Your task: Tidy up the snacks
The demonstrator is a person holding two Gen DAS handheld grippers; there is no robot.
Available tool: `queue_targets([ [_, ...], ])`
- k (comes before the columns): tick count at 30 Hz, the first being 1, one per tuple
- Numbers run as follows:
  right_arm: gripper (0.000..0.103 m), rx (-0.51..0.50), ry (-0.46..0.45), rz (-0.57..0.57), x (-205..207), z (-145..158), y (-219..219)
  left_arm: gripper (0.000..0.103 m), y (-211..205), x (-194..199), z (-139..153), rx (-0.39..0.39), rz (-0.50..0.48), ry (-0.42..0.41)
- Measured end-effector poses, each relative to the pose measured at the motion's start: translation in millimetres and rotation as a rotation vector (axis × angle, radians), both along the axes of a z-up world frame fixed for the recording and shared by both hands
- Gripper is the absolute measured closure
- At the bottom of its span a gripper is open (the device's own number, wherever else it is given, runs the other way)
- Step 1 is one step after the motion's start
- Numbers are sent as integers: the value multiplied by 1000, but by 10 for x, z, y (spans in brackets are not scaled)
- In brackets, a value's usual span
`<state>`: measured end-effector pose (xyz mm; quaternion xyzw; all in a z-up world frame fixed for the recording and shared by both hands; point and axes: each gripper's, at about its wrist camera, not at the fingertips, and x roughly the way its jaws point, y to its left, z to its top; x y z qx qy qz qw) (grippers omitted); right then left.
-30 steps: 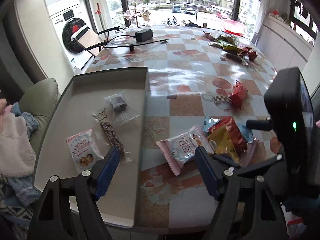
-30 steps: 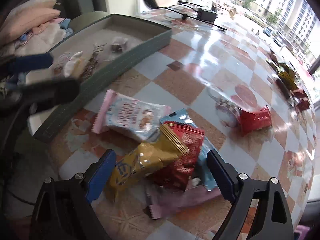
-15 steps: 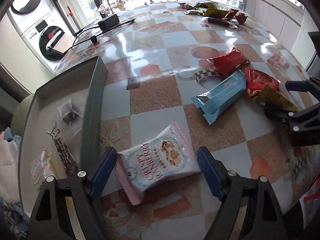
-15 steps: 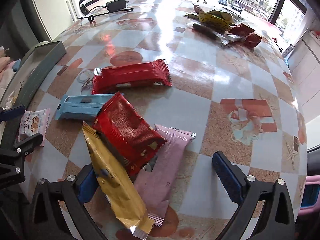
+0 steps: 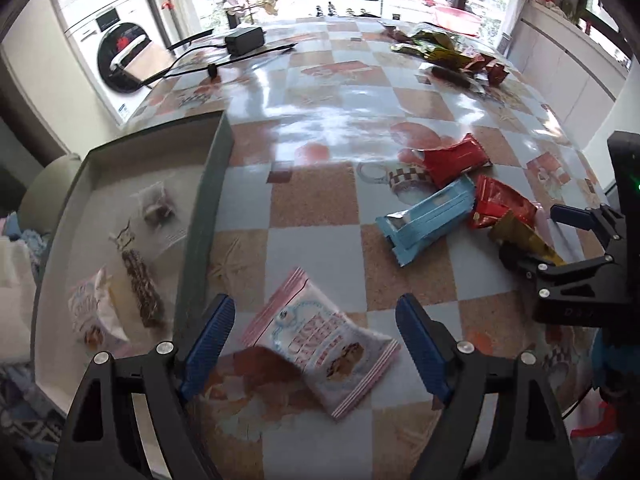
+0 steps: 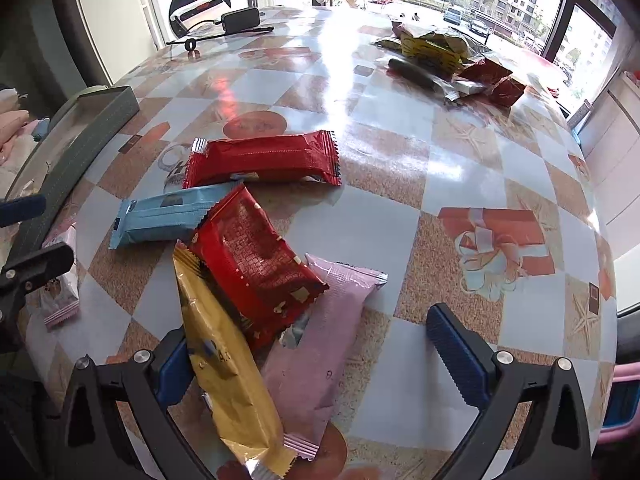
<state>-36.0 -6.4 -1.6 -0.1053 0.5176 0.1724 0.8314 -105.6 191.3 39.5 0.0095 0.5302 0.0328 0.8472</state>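
- Checkered vinyl covers the counter [image 5: 320, 216], and one grey tray [image 5: 208, 200] sits along its left edge.
- Three snacks lie in the tray: one clear pouch [image 5: 158, 206], one dark chocolate bar [image 5: 142, 294], and one white cookie bag [image 5: 94, 314].
- One pink-and-white cookie packet [image 5: 324, 338] lies on the counter near its front edge, just beside the tray wall.
- Left tongs [image 5: 316, 340] are spread wide, one blue finger on each side of that packet; whether they touch it is unclear.
- Five packets make a loose pile toward the counter's front right: one long red bar [image 6: 264, 160], one light blue bar [image 6: 168, 216], one dark red packet [image 6: 256, 264], one gold packet [image 6: 228, 372], one pink packet [image 6: 316, 352].
- The dark red packet overlaps the gold, pink and blue ones.
- Right tongs [image 6: 316, 356] are spread wide around the near ends of the gold and pink packets, the gold one touching the left finger.
- Another heap of wrappers [image 6: 448, 60] lies near the far right edge.
- One black adapter [image 6: 240, 18] with its cable rests near the far left edge.
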Motion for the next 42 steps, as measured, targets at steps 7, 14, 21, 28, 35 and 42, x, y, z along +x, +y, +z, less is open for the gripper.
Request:
queue_targets([
  [7, 0, 3, -7, 5, 5, -1, -7, 17, 88, -149, -143, -106, 188, 90],
  [14, 0, 4, -9, 7, -1, -2, -5, 16, 19, 69, -315, -88, 315, 101],
  [21, 0, 7, -10, 12, 8, 7, -14, 15, -361, 328, -335, -62, 87, 14],
  [28, 0, 8, -8, -87, 20, 16, -263, 15, -299, 366, -171, -138, 71, 22],
  [35, 0, 9, -21, -79, 8, 11, -329, 15, -228, 193, -238, -44, 99, 93],
  [42, 0, 106, 48, -102, 66, 137, -468, 14, -295, 244, -316, -54, 96, 101],
])
